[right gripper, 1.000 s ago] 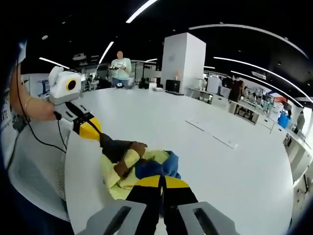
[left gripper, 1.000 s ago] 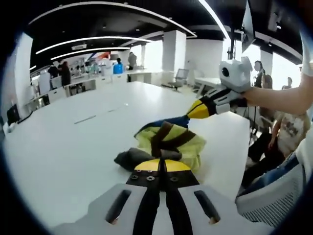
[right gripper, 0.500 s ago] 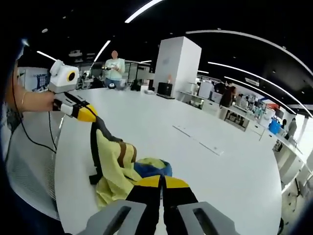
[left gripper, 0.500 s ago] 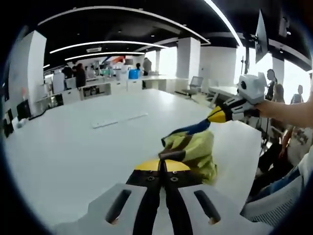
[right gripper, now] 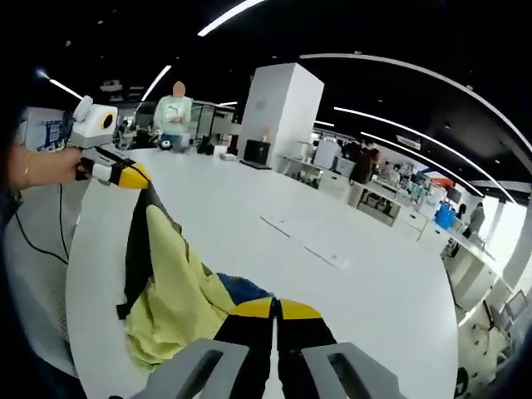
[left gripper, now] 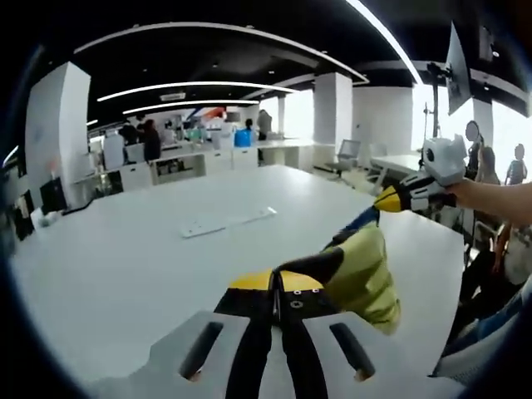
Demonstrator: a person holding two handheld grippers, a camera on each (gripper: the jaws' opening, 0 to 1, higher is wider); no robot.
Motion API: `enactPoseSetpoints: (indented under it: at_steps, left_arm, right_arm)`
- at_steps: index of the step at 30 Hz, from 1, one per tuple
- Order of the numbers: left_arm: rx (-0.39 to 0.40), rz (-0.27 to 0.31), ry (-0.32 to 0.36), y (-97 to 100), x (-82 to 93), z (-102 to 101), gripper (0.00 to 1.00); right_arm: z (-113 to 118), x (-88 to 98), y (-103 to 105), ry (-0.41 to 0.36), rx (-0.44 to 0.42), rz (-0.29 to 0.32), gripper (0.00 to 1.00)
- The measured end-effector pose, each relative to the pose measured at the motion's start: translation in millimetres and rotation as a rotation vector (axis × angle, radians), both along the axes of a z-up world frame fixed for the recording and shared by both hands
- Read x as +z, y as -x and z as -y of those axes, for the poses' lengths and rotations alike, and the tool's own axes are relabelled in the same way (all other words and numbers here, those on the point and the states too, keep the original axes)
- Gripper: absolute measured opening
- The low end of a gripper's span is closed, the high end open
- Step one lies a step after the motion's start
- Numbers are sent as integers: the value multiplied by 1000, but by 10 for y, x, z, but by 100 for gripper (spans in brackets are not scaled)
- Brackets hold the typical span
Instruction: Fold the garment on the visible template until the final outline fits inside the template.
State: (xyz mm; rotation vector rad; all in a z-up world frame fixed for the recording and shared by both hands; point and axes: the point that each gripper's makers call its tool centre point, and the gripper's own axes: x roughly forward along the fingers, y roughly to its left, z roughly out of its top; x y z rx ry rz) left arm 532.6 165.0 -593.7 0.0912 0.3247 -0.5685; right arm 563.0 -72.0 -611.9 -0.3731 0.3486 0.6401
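In the left gripper view, the left gripper has its yellow-tipped jaws pressed together on a dark edge of the garment, which spreads away from the tips to the right as a yellow-green sheet with a dark band along its top. The cloth is lifted off the white table and stretched toward the right gripper, seen further off at the right with a bare forearm behind it. A blue strip of the garment runs up to that gripper's yellow tips.

In the right gripper view, the right gripper likewise shows its jaws closed, with a blue part of the garment meeting the tips; the pinch itself is hidden behind the yellow tips, so the hold looks likely rather than plain. From there the yellow-green cloth rises to the left, edged with a dark band, up to the left gripper, which a hand holds above the table's near-left edge. The lower fold of the cloth hangs close to the tabletop; whether it touches cannot be told.

On the table, well beyond the garment, lies a flat pale strip, also seen in the right gripper view. A broad white pillar stands behind the table, with a person standing at its far end.
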Motion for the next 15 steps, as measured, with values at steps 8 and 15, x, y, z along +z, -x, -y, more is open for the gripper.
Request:
enactPoseSetpoints:
  at_steps: [8, 15]
  left_arm:
    - [35, 1, -8, -303, -48, -87, 0]
    - [53, -5, -7, -612, -105, -121, 0]
  right_arm:
    - [115, 56, -325, -63, -77, -1, 0]
    - [115, -18, -606, -85, -119, -16, 0]
